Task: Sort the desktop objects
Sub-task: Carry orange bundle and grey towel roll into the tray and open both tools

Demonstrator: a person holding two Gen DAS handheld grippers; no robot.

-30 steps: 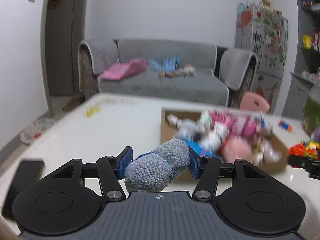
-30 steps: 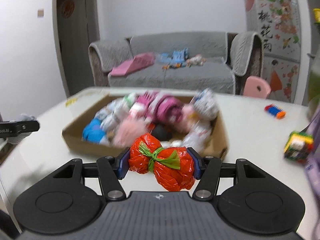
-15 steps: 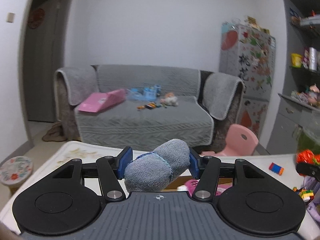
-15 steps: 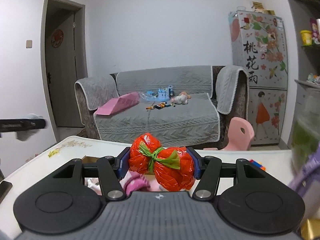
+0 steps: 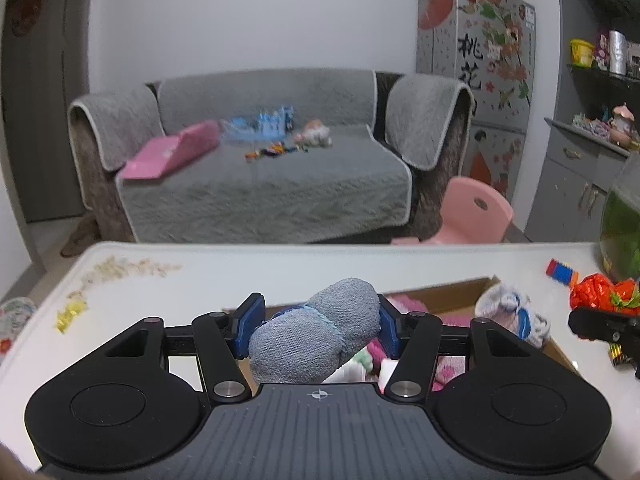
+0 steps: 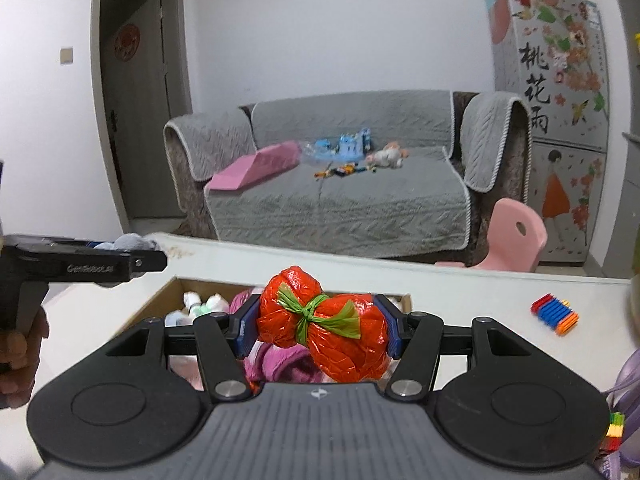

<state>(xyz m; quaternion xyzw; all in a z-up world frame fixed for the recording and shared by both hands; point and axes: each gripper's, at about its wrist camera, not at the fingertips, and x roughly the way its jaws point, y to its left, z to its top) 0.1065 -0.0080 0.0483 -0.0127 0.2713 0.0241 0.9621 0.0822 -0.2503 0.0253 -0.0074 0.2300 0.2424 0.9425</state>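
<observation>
Both grippers are loaded and positioned over the cardboard box [image 6: 152,308]. The left gripper [image 5: 318,330] is clamped on a grey rolled sock bundle [image 5: 316,340]; the right gripper [image 6: 318,330] is clamped on a red plastic bundle tied with green [image 6: 324,328]. In both wrist views each bundle sits between the blue pads, with the box directly behind and below it at 6 o'clock.

Progress, as a judgement: the box already contains many soft items (pink, white, blue), so sorting is well advanced. The two held bundles are not yet released. Items remaining on the white table [image 6: 460,296]: a striped block toy [image 6: 555,314] at 3 o'clock of the right gripper, a yellow wrapper [image 5: 72,314] at 9 o'clock of the left gripper, and multicoloured bricks [image 6: 614,430] at the right edge.

Legible writing: the left gripper's side, seen in the right wrist view, carries a printed brand mark that is too blurred to read with certainty. The cabinet [image 6: 548,80] bears the large characters 桃花雨.
</observation>
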